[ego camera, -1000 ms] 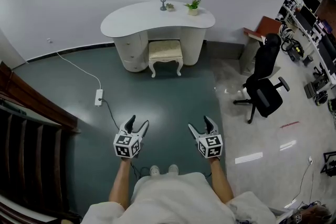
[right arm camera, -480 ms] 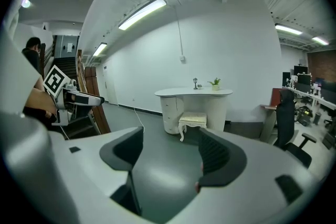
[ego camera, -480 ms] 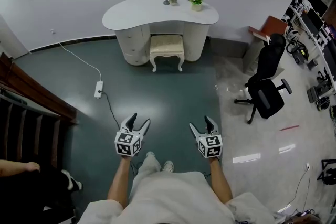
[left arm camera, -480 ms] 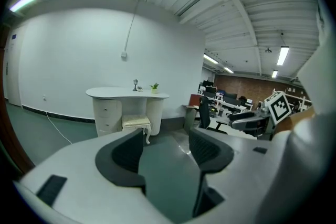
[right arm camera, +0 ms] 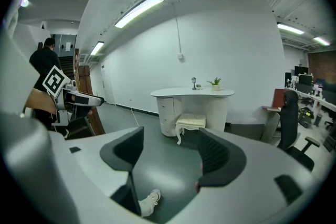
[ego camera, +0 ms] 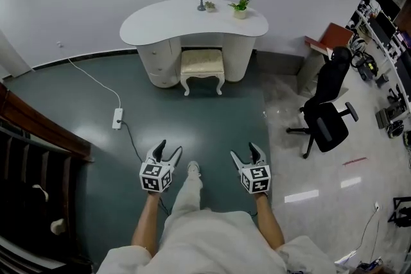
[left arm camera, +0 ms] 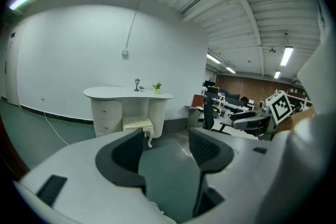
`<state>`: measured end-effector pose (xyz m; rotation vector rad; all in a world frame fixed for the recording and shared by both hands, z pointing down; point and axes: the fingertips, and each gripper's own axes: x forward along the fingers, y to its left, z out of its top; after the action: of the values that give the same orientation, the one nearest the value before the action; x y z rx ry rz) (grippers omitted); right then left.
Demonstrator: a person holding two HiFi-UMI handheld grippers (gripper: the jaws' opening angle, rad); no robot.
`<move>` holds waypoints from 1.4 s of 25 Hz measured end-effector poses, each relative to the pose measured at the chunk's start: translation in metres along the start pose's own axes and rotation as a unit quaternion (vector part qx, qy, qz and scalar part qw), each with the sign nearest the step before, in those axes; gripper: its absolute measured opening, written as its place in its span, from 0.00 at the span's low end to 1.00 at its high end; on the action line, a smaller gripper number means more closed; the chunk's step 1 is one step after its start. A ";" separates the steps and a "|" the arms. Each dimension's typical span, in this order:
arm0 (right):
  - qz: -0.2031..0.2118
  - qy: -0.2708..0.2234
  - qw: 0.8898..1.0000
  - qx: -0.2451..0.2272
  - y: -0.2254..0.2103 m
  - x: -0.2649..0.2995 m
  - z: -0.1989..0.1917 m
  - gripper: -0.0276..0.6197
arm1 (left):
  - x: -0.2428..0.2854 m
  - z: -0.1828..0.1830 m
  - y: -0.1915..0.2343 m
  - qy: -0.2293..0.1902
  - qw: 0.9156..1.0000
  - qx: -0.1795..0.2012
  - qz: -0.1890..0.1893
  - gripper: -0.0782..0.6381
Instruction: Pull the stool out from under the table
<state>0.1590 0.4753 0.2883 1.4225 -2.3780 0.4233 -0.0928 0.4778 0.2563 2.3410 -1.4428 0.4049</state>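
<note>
The cream cushioned stool (ego camera: 202,67) stands tucked in the knee gap of the white kidney-shaped table (ego camera: 160,25), far ahead against the wall. Both show small in the left gripper view, stool (left arm camera: 137,124) under table (left arm camera: 127,94), and in the right gripper view, stool (right arm camera: 191,121) under table (right arm camera: 191,93). My left gripper (ego camera: 166,152) is open and empty, well short of the stool. My right gripper (ego camera: 247,154) is open too; its jaws have just been closing slightly with nothing between them. Both point toward the table.
A black office chair (ego camera: 327,109) stands on the pale floor at the right. A white power strip (ego camera: 117,119) with its cable lies left of my path. Dark wooden stairs (ego camera: 38,138) run along the left. A small plant (ego camera: 241,8) and a goblet (ego camera: 201,0) sit on the table.
The person has stepped forward, one leg now stretched out between the grippers. Both grippers keep their place in the head view. The figure at the lower left is gone from view.
</note>
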 end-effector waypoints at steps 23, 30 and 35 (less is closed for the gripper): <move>-0.050 0.046 0.998 0.004 -0.105 0.252 0.112 0.50 | 0.262 0.124 0.167 0.021 0.998 -0.003 -0.062 0.46; -0.035 0.080 0.996 0.016 -0.133 0.304 0.104 0.50 | 0.320 0.123 0.195 0.055 0.997 -0.008 -0.059 0.46; -0.016 0.095 0.995 0.024 -0.166 0.352 0.099 0.50 | 0.367 0.116 0.208 0.081 0.995 -0.012 -0.048 0.46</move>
<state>0.1370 0.0814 0.3641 1.3740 -2.2050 0.5819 -0.1128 0.0482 0.3389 2.2901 -1.2488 0.5340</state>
